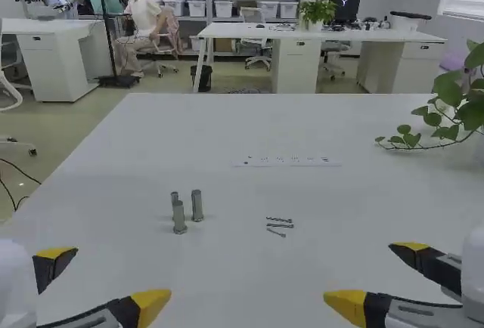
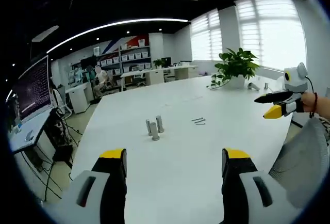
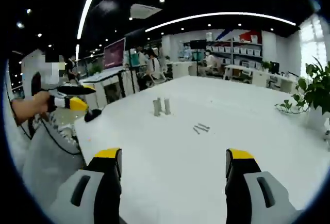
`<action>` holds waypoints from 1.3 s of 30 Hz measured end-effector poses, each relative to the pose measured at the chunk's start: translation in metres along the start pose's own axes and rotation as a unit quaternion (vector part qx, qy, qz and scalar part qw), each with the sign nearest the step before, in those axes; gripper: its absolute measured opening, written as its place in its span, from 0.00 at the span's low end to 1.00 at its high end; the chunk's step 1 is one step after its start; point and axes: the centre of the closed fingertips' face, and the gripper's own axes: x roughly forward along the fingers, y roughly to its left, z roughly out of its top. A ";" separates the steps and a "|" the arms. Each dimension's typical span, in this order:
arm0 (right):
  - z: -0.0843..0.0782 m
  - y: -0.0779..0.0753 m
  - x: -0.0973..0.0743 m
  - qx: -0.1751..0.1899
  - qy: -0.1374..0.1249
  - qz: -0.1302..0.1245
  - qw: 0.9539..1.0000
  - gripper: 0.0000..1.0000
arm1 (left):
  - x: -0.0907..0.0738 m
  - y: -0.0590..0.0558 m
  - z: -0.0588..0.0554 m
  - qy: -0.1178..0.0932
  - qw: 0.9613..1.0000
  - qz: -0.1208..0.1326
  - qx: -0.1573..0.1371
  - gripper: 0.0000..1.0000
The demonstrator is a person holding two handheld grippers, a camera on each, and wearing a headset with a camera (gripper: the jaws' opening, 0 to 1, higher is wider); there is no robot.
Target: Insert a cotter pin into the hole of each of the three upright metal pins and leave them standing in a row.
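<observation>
**Opening step, before any part is grasped.** The three metal pins stand upright in a tight cluster near the middle of the table, two behind and one in front, so they form a group and not a clean row. The cotter pins lie flat on the table to the right of the cluster, near it but apart. None appears to be inserted yet. The cross-holes in the metal pins are too small to make out.

**Gripper state.** The left gripper and the right gripper each have their yellow-tipped jaws spread wide, with nothing between them.

**Pose.** Both grippers sit low at the near edge of the table and point forward toward the parts. They are well apart from each other and well short of both groups. Each gripper view shows the other gripper held clear above the table surface in the person's hand.

**Next move, as judged.** One gripper, probably the right as it is on the cotter pins' side, would need to reach forward and close on a single thin cotter pin lying flat. That calls for a low, precise pinch. The other gripper would steady a metal pin so that it does not topple.
</observation>
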 end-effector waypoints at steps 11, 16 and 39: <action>-0.003 -0.003 0.001 -0.018 0.003 -0.012 1.000 0.84 | 0.001 0.000 0.000 -0.004 1.000 -0.006 -0.004 0.71; -0.005 -0.001 0.003 -0.017 0.006 -0.011 1.000 0.83 | 0.002 0.001 -0.002 -0.002 1.000 -0.008 -0.005 0.70; 0.000 0.000 0.003 -0.054 0.012 -0.009 0.998 0.80 | 0.001 0.002 0.002 -0.006 1.000 -0.006 -0.001 0.69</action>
